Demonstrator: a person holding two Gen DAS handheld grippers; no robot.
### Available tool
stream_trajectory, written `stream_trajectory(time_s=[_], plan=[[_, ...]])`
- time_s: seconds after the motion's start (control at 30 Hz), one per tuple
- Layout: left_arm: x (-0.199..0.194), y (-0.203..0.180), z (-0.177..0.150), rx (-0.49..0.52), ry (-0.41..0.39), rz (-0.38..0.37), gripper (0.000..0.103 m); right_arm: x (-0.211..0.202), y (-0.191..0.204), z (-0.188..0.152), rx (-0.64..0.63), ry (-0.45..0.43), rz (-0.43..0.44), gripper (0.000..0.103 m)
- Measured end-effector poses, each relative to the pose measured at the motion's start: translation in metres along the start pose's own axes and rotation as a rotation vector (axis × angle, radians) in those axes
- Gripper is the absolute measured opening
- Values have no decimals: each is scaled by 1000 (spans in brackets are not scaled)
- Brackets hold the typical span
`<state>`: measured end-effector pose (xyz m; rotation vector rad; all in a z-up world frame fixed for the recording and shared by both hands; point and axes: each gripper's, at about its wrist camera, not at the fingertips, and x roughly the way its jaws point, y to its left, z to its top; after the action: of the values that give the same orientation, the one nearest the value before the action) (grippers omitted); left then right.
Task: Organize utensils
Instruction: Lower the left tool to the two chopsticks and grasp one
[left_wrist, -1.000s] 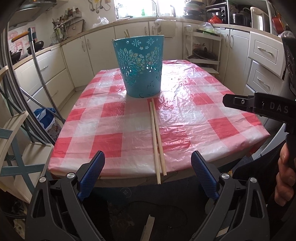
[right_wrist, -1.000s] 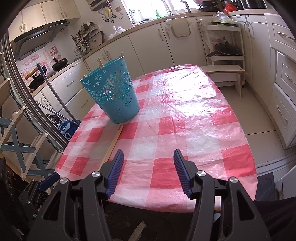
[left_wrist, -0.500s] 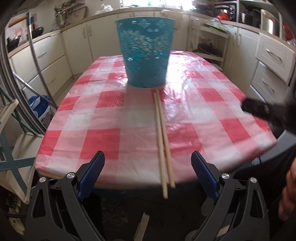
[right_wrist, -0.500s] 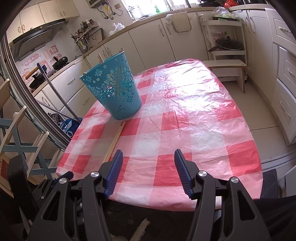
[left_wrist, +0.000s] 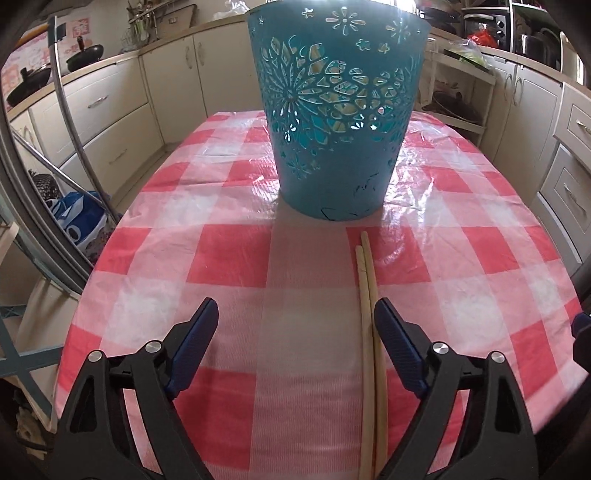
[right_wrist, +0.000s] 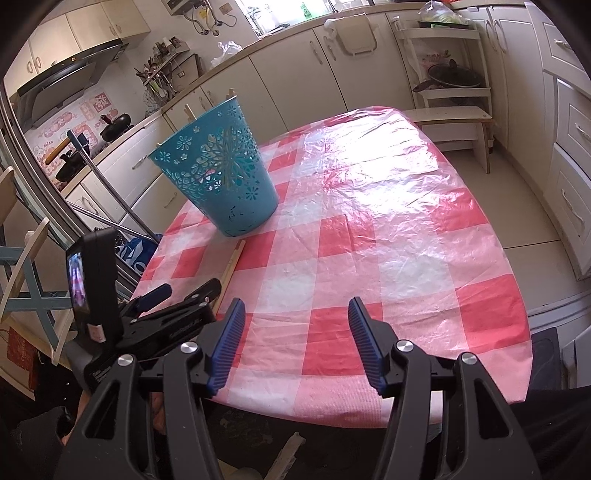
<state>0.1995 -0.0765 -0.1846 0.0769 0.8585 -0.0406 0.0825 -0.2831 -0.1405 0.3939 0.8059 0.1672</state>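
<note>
chopsticks (left_wrist: 370, 332): two pale wooden sticks, side by side.

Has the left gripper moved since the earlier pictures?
Yes. The left gripper has advanced over the table toward the teal perforated plastic bucket, its fingers closing around the two wooden chopsticks.

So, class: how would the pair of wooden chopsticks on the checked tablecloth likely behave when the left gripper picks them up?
The chopsticks look thin, straight and wooden, so probably stiff and light. Lying side by side on the glossy plastic tablecloth, they may slide or roll apart. The closing left gripper has them beside one finger, so they might get nudged.
</note>
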Motion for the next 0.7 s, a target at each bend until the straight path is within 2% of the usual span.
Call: stream_trajectory(time_s=[0.13, 0.27, 0.37, 0.43, 0.5, 0.6, 0.7], plan=[[7, 1, 3, 6, 25, 1, 76, 2, -1, 1, 9, 8, 12, 57], [6, -1, 2, 13, 15, -6, 74, 5, 0, 2, 5, 17, 16, 58], [5, -5, 3, 31, 14, -39, 57, 8, 0, 1, -5, 28, 12, 58], [3, -12, 4, 56, 15, -73, 27, 10, 1, 0, -14, 35, 2, 58], [3, -16, 5, 71, 22, -101, 8, 13, 1, -1, -20, 42, -9, 58], [3, -11, 5, 41, 21, -123, 5, 18, 1, -3, -30, 52, -30, 58], [1, 13, 5, -59, -8, -123, 5, 22, 4, -5, -56, 60, -53, 58]])
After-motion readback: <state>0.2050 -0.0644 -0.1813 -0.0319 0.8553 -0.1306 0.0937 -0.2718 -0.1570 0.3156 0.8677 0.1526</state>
